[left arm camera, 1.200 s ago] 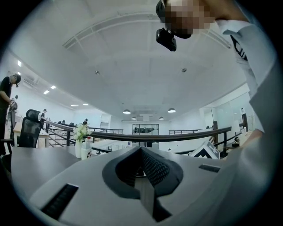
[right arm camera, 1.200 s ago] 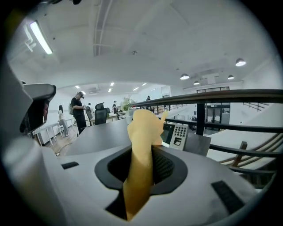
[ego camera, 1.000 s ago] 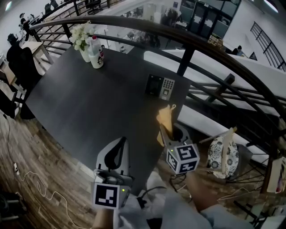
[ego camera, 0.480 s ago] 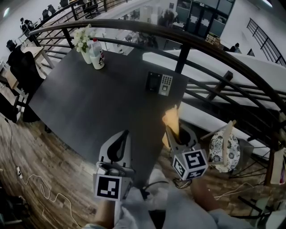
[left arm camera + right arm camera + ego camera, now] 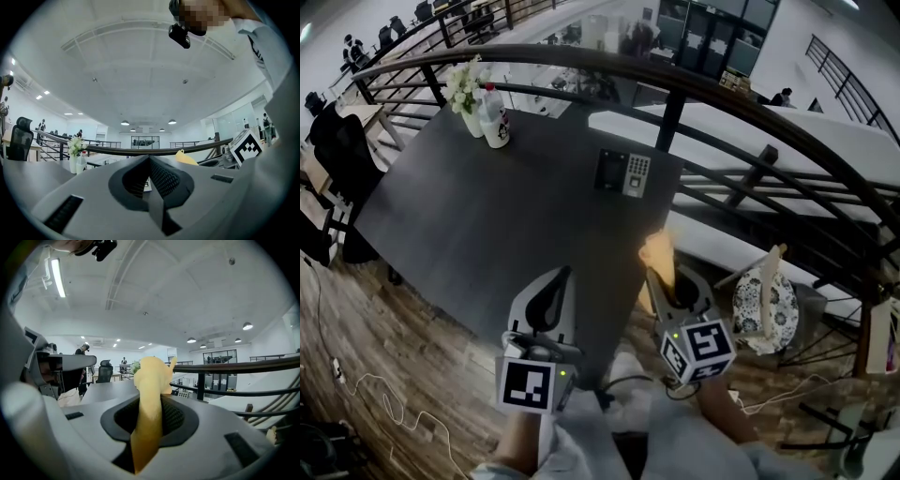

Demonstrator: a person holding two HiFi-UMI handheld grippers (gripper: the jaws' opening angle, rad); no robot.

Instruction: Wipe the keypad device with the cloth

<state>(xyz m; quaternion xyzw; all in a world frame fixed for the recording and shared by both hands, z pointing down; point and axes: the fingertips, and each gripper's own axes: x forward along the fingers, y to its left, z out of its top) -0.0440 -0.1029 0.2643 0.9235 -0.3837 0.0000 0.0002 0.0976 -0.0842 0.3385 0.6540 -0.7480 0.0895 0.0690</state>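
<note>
The keypad device (image 5: 623,173) lay flat at the far right of the dark table (image 5: 487,216), close to its far edge by the railing (image 5: 581,58). Much nearer, the right gripper (image 5: 664,281) was clamped on a bunched yellow cloth (image 5: 658,253). The left gripper (image 5: 549,305) was closed with nothing in it. A hard wipe would probably push the unbraced device toward that edge, or pull the cloth free.

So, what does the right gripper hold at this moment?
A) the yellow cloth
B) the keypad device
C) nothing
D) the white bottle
A: the right gripper has its jaws shut on the yellow cloth, while the keypad device lies apart, farther off on the table.
</note>
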